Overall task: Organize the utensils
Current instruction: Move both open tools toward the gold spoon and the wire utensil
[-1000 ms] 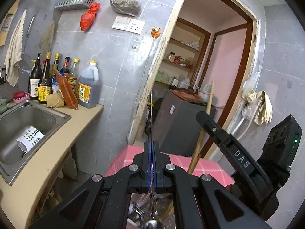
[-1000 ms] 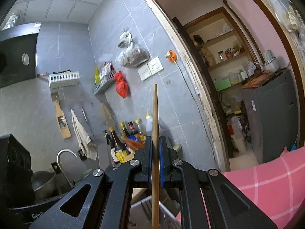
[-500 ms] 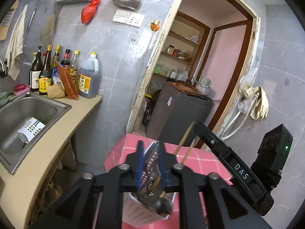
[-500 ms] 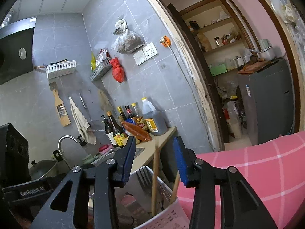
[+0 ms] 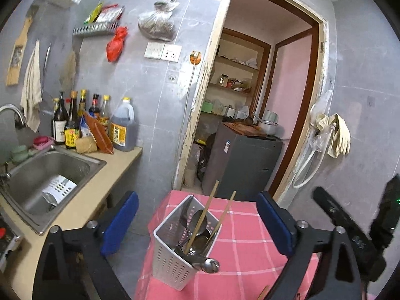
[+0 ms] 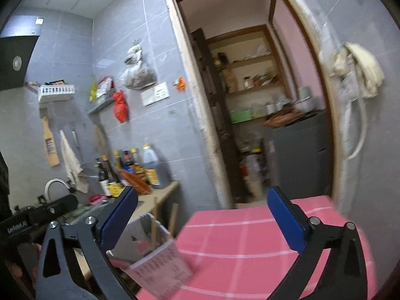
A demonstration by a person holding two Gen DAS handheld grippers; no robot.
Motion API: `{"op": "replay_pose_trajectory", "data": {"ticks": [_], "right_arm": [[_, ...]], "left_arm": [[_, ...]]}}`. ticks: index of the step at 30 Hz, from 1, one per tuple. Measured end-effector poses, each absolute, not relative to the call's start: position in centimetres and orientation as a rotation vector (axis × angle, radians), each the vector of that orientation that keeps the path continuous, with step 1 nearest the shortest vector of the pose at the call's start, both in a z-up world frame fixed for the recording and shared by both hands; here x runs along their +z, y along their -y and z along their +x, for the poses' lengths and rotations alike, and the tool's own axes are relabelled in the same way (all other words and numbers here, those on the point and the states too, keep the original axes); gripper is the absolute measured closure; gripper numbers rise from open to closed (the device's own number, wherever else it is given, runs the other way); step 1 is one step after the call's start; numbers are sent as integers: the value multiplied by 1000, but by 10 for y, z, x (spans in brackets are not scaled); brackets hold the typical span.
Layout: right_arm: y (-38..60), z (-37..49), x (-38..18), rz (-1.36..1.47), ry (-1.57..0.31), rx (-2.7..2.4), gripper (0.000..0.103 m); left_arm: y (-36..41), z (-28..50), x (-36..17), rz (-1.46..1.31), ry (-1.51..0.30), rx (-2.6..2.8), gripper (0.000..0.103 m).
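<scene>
Opening wide, the jaws of the left gripper are seen with blue pads well apart; the white caddy lies between them in view, but nothing is pressed or held. The right gripper is likewise opening, pads apart and empty, with the caddy near its left pad. That view is blurred.

Utensils are noted as already standing in the caddy: two wooden chopsticks leaning, tips above the rim, and metal spoons with one rounded steel handle end jutting over the near rim. The caddy sits near the left edge of the pink checked tablecloth.

Progress is judged as late: what is seen is in the caddy. Whether more utensils remain cannot be told. A second white perforated holder is seen lying tipped in the steel sink; its part in the task is unclear.

Materials: caddy of perforated plastic, squarish, tapering; chopsticks slim, matte; spoons glossy; cloth soft, gridded with pale lines.
</scene>
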State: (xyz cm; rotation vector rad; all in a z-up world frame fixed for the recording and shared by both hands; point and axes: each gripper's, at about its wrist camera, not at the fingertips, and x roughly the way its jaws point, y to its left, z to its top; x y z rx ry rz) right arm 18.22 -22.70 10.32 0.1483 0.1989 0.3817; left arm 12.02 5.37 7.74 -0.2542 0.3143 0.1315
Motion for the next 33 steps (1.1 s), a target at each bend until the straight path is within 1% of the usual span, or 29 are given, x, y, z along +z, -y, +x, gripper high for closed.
{"op": "replay_pose_trajectory", "data": {"ticks": [3, 10, 18, 26, 29, 33], "right_arm": [[246, 160, 111, 102, -195, 311, 1], [284, 114, 119, 46, -194, 195, 1], [316, 85, 103, 47, -247, 90, 1], [334, 78, 54, 61, -397, 48, 1], [340, 85, 26, 71, -502, 45, 1], [342, 100, -10, 87, -658, 64, 2]], "left_arm": [[-36, 108, 81, -207, -292, 144, 1], [2, 85, 76, -146, -303, 35, 1], [42, 72, 59, -99, -320, -49, 1], [64, 73, 26, -58, -410, -88, 1], [68, 77, 11, -38, -458, -106, 1], [73, 91, -16, -13, -572, -169, 1]]}}
